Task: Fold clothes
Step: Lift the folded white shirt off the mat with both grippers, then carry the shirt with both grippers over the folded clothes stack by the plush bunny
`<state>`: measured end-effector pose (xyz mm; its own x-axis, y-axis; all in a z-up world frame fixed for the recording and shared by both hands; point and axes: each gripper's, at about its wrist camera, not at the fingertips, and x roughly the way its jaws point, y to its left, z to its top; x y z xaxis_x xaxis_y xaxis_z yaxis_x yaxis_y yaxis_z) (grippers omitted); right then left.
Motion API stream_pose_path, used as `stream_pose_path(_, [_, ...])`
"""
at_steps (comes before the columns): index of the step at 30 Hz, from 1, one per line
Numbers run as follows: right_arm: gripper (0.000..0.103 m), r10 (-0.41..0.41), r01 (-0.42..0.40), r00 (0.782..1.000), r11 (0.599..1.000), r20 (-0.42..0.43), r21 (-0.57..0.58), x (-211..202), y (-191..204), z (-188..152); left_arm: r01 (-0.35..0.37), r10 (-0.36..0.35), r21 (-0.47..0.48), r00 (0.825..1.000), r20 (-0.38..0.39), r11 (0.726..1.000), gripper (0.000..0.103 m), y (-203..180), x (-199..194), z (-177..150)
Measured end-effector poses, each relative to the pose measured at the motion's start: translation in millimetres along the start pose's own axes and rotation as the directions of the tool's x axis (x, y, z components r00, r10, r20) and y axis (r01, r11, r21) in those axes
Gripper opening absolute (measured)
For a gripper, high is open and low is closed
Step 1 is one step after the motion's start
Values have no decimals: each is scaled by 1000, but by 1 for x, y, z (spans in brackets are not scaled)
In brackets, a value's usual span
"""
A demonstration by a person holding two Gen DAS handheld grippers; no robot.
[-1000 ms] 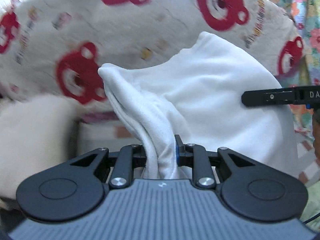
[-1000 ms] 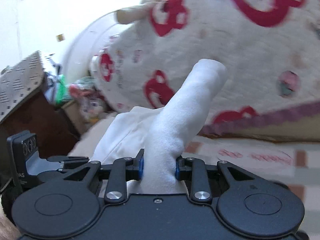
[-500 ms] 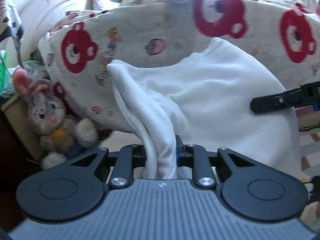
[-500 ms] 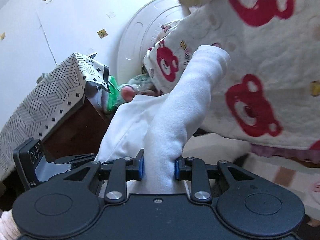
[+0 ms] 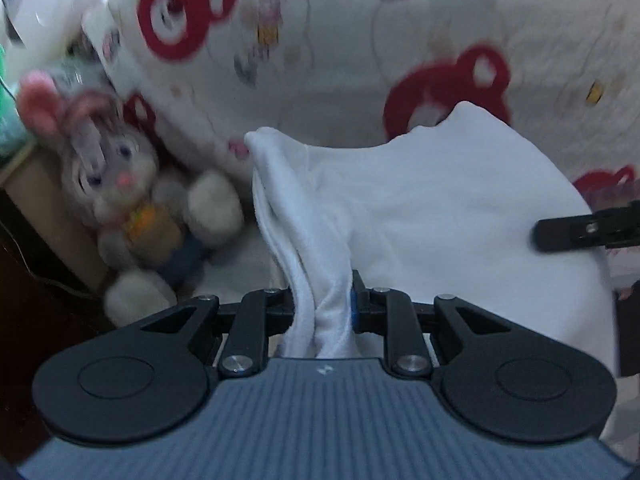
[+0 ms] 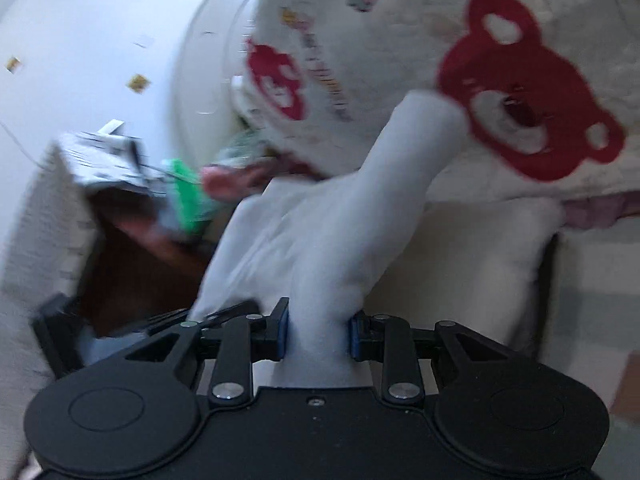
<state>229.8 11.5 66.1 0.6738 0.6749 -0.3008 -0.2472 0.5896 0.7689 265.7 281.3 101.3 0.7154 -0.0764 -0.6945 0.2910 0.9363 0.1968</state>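
The white garment (image 5: 440, 208) hangs stretched between both tongs, in front of a bear-print blanket (image 5: 360, 60). The left tongs (image 5: 324, 308) pinch a bunched edge; the right tongs (image 6: 318, 328), jaws opening, have a thick fold between them. A plush rabbit (image 5: 120, 192) sits at left.

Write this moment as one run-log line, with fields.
left tool: shut on garment | right tool: opening, garment between | garment: lifted

Motion blur smears the stuffed rabbit (image 5: 120, 196) and the bear-print quilt (image 5: 360, 40). The white garment (image 5: 440, 208) hides the bed surface beneath and the pads of the left tongs (image 5: 325, 308). The right tongs (image 5: 580, 232) are cut off at the frame's right edge.
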Motion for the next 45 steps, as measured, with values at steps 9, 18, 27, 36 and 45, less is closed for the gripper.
stream_pose_path(9, [47,159,-159,987,970,16,182,-21,-32,-31,20,-21,-72,1000,-12,997,19,16,26,-12])
stream_pose_path(18, [25,187,-162,976,966,-113,200,-9,-4,-64,42,-37,-78,997,73,996,18,18,4,7])
stream_pose_path(27, [14,140,-98,982,950,-124,297,-22,-10,-93,81,-90,-257,996,-21,963,18,39,20,-3])
stream_pose_path(36, [29,99,-99,995,987,4,124,-3,-5,-80,91,-87,-233,996,24,968,17,34,4,3])
stream_pose_path(45, [14,55,-55,998,998,11,-37,-33,14,-66,129,-120,-290,992,49,948,17,33,-8,-1])
